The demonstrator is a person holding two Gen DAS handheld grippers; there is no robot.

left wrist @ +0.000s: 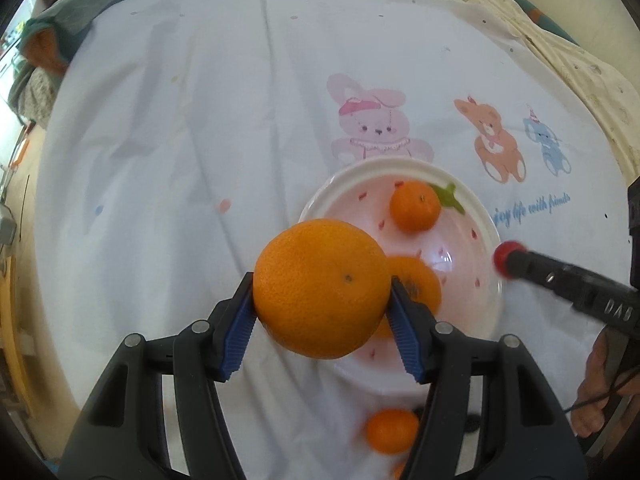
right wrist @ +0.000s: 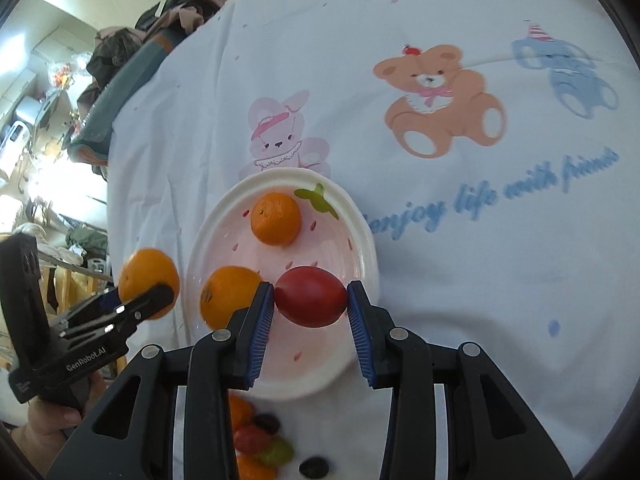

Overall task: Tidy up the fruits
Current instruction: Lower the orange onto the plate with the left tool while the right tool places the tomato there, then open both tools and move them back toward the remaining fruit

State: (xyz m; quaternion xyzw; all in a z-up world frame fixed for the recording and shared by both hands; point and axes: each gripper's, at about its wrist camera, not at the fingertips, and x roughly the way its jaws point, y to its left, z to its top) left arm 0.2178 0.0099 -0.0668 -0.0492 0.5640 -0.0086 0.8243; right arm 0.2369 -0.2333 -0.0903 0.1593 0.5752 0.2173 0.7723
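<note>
Left gripper: my blue ribbed fingers are spread about as wide as the large round orange and clamp it from both sides; I hold it in the air just beside the near-left rim of the bowl.
Right gripper: fingers are closed onto a smooth red oval fruit, pads touching its two ends; I have it over the near part of the bowl, and I cannot tell whether it touches the bottom.
Bowl: a shallow white and pink ceramic bowl with a green leaf mark; it sits on the cloth below the pink rabbit print.
In the bowl: one small orange mandarin at the far side by the leaf, a second mandarin at the near-left side, just beside my right gripper's left finger.
Loose fruit: a small pile on the cloth near the bowl's near edge, under my right gripper: orange, red, green and dark pieces.
Surface: a white cloth printed with cartoon animals and blue lettering; what lies beneath it I cannot tell.
</note>
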